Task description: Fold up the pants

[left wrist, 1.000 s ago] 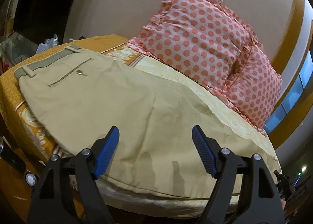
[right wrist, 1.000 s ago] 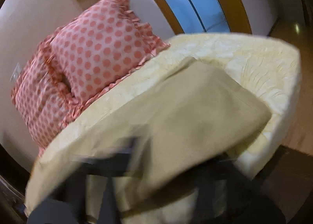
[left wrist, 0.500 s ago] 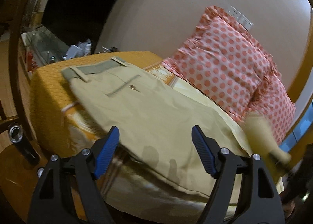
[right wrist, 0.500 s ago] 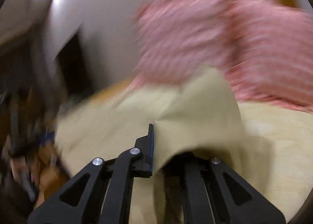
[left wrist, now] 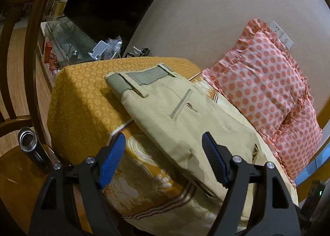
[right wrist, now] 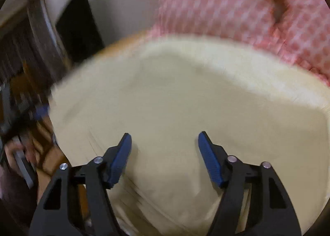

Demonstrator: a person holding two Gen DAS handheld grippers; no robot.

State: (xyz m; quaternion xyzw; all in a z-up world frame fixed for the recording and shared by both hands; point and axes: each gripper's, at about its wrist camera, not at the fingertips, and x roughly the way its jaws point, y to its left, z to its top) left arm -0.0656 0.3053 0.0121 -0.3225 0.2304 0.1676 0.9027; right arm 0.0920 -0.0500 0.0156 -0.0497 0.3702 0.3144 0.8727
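The khaki pants (left wrist: 181, 116) lie folded on the bed, waistband at the far left, a buttoned back pocket facing up. My left gripper (left wrist: 164, 158) is open and empty, held above the bed's near corner and the pants' near edge. In the blurred right wrist view the pants (right wrist: 185, 99) fill the middle. My right gripper (right wrist: 164, 157) is open and empty just above the cloth.
The bed has an orange patterned cover (left wrist: 82, 99) and a cream sheet (left wrist: 235, 110). Two pink polka-dot pillows (left wrist: 259, 83) lean on the wall at the right. A metal cup (left wrist: 27, 140) stands at the left. A cluttered glass stand (left wrist: 68, 44) is behind the bed.
My right gripper carried the pant leg over toward the waist, then opened and let it go. My left gripper view has swung left toward the waistband end.
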